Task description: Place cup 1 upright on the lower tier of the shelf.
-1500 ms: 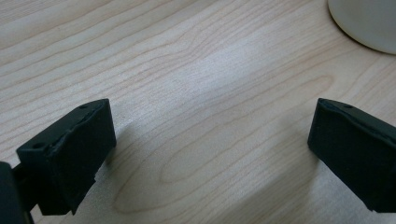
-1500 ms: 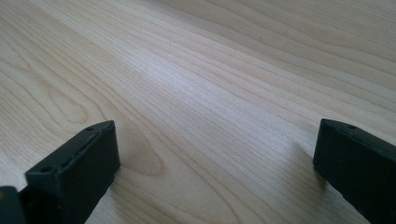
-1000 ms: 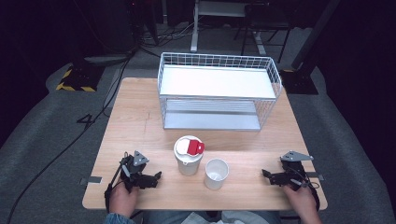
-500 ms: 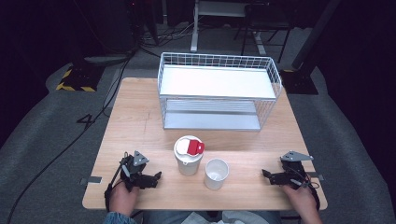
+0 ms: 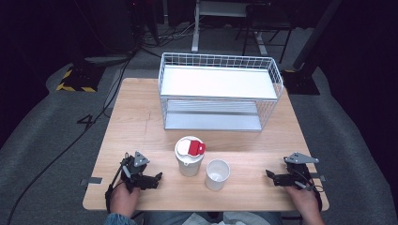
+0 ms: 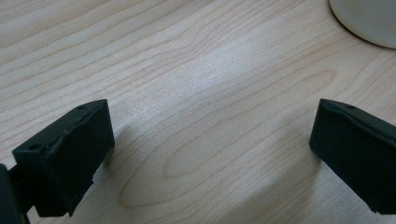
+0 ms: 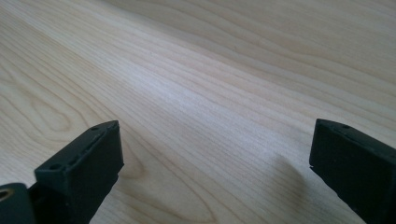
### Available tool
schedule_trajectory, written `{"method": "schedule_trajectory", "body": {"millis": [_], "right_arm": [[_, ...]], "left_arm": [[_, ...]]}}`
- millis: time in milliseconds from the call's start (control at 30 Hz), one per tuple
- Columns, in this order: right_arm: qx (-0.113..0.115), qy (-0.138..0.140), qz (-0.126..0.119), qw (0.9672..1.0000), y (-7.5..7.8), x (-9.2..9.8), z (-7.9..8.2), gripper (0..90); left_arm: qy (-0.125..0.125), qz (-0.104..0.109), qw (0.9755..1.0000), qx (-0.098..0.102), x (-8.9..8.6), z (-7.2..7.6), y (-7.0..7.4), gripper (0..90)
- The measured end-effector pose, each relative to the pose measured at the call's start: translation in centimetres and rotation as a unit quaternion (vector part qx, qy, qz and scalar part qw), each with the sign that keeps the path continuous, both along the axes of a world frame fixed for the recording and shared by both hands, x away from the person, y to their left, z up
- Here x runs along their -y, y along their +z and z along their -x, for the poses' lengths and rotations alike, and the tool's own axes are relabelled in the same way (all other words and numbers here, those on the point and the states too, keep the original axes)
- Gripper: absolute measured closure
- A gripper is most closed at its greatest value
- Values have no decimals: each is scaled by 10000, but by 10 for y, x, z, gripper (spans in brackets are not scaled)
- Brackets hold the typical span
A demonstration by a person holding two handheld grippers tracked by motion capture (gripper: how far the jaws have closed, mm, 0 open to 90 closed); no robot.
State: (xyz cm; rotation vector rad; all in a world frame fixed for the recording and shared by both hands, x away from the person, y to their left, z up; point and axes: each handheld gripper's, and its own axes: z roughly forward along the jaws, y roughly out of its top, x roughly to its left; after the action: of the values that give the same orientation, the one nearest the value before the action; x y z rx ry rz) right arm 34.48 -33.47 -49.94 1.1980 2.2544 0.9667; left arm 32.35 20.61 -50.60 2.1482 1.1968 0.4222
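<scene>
table (image 5: 141, 122): light wood | on it: wire rack (image 5: 218, 96), lidded cup (image 5: 189, 156), open cup (image 5: 217, 174)

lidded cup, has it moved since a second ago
No. The lidded cup stands in the same spot in front of the wire basket, beside the open cup.

A white wire basket (image 5: 220, 96) stands at the table's (image 5: 136, 117) far side.

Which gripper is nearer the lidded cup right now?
Left. The left gripper sits just left of the lidded cup, a short gap away. The right gripper is much farther off to the right, with the open cup between them.
</scene>
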Motion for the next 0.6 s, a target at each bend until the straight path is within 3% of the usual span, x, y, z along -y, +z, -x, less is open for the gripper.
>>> {"method": "schedule_trajectory", "body": {"millis": [400, 600], "right_arm": [[313, 311, -317, 9985, 18, -14, 15, 0], [506, 530, -354, 9967, 28, -28, 26, 0]], "left_arm": [[0, -1, 10000, 1, 0, 0, 0, 3], [6, -2, 10000, -3, 0, 0, 0, 1]]}}
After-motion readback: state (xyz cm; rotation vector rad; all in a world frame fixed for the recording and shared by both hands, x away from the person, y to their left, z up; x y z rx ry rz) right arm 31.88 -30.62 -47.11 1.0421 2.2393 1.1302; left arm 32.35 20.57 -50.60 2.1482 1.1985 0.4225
